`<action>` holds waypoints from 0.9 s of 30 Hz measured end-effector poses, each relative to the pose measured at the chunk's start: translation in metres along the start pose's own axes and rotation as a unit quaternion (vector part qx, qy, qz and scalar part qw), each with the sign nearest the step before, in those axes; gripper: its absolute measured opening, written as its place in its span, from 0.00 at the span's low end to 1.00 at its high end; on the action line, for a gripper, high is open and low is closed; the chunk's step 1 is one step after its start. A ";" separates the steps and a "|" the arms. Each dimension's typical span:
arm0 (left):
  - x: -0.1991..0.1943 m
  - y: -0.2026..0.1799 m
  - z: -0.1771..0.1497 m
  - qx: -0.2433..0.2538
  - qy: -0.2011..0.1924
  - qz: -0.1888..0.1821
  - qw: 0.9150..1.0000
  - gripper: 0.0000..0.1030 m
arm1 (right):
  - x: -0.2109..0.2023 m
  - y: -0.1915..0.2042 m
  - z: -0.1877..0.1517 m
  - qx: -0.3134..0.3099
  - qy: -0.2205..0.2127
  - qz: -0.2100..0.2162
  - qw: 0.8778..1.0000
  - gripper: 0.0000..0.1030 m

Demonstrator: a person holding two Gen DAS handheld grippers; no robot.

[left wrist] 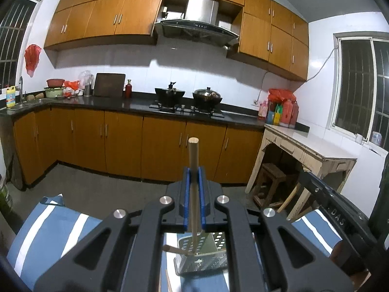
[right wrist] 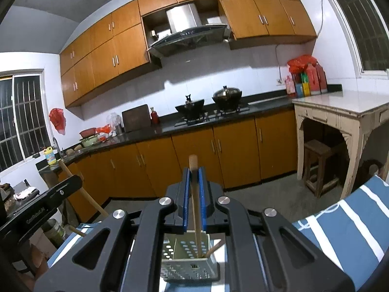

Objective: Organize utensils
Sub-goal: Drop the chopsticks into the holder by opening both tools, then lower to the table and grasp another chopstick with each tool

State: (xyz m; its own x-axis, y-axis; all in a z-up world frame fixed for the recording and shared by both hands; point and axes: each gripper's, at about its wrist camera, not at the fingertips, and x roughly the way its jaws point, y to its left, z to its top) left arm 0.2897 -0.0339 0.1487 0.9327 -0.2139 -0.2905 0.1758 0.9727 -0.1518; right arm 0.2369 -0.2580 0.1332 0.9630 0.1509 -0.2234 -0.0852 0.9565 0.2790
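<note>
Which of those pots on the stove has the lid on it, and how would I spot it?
Find the steel range hood under the wooden cabinets, then drop to the black countertop below. Two dark pots share the stove; the lidded pot is nearer the pale side table. Its domed, knobbed lid sets it apart from the open wok.

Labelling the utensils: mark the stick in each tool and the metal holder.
left stick (left wrist: pixel 193 160), left wrist view, shaft above pads
right stick (right wrist: pixel 193 163), right wrist view, top end
metal holder (right wrist: pixel 189 269), right wrist view, perforated front wall
</note>
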 end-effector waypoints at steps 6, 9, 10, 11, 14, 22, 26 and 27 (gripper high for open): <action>-0.018 0.005 0.001 -0.001 0.001 0.006 1.000 0.23 | -0.025 -0.004 0.004 0.005 -0.008 -0.006 1.000 0.24; -0.033 0.007 -0.004 0.002 0.001 0.012 1.000 0.23 | -0.039 -0.005 0.003 -0.002 -0.011 -0.010 1.000 0.29; -0.040 0.009 -0.006 0.003 0.003 0.015 1.000 0.23 | -0.046 -0.007 0.001 -0.004 -0.010 -0.011 1.000 0.29; -0.047 0.011 -0.009 0.004 0.005 0.016 1.000 0.23 | -0.054 -0.009 -0.002 -0.004 -0.008 -0.013 1.000 0.29; -0.070 0.019 -0.022 0.007 0.009 0.023 1.000 0.24 | -0.072 -0.017 -0.014 -0.003 0.002 -0.021 1.000 0.29; -0.106 0.045 -0.101 0.015 0.058 0.049 0.997 0.30 | -0.084 -0.050 -0.092 0.000 0.108 -0.053 0.993 0.29; -0.097 0.060 -0.151 0.017 0.114 0.056 0.992 0.30 | -0.075 -0.063 -0.142 0.015 0.181 -0.058 0.982 0.29; -0.094 0.063 -0.157 0.014 0.123 0.056 0.991 0.30 | -0.071 -0.065 -0.158 0.018 0.207 -0.054 0.977 0.29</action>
State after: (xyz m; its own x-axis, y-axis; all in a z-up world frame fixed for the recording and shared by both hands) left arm 0.1633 0.0336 0.0184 0.8426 -0.1166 -0.5258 0.0878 0.9930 -0.0794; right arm 0.1340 -0.2914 -0.0163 0.7794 0.1441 -0.6097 0.0276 0.9643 0.2633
